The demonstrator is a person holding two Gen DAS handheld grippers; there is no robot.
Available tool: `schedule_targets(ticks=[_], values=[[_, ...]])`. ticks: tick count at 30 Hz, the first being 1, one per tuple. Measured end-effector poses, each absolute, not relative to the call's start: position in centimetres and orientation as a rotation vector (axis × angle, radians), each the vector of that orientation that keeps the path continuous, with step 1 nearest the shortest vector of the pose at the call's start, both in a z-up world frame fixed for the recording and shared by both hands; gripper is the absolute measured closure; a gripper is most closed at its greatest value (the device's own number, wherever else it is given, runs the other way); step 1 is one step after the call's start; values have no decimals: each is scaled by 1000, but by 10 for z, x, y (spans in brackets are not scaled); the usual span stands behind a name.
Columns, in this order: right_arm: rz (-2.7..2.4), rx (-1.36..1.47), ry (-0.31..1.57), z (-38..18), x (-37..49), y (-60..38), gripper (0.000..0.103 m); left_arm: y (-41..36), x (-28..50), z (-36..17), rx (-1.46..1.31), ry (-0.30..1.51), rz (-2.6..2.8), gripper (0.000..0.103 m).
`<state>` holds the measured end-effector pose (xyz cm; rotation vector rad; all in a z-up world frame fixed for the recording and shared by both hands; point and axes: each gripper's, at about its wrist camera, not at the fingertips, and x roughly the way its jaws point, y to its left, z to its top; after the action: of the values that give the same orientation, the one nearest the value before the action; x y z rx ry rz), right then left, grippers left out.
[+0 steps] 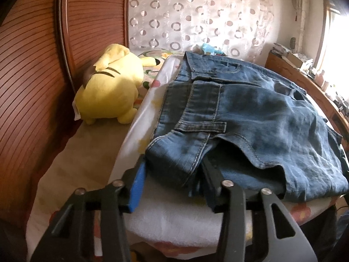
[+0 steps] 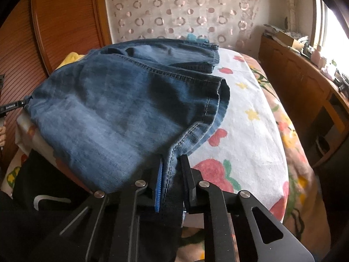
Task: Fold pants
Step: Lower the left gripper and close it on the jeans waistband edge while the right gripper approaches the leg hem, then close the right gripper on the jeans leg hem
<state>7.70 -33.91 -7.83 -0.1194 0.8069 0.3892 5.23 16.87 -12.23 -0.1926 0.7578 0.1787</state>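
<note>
Blue jeans (image 1: pixel 250 113) lie folded in a heap on the bed's flowered sheet (image 2: pixel 250 131). In the left wrist view my left gripper (image 1: pixel 174 172) straddles the near waistband corner. Its blue pad (image 1: pixel 137 181) stands beside the denim's left edge, the black finger (image 1: pixel 210 174) is tucked under a fold, and the cloth between them looks unsqueezed. In the right wrist view the jeans (image 2: pixel 122 100) spread toward the upper left. My right gripper (image 2: pixel 172 170) is shut on a stitched seam edge of the denim at the near side.
A yellow plush toy (image 1: pixel 111 87) lies at the bed's left, against a slatted wooden wardrobe (image 1: pixel 32 65). A cluttered wooden desk (image 2: pixel 305 83) runs along the right under a window. A patterned curtain hangs behind. Black clothing with a white mark (image 2: pixel 43 196) sits near left.
</note>
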Motion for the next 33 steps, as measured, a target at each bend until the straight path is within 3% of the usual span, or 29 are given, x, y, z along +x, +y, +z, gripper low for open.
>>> schedule_targets(ticks=[4,7,22,33], values=[[387,-103,767,-65,76,-342,92,165,51,-118,-182,744,153,85],[391,-105,731,-50,75,-343,92,163,46,-105,-201,696,143,89],[423,-122,563,22,99,-337,95,155,59,-20,-142,493,101,92],[414,-161,519,41,154,-327,98,155,92,-2,-122,454,104,93]])
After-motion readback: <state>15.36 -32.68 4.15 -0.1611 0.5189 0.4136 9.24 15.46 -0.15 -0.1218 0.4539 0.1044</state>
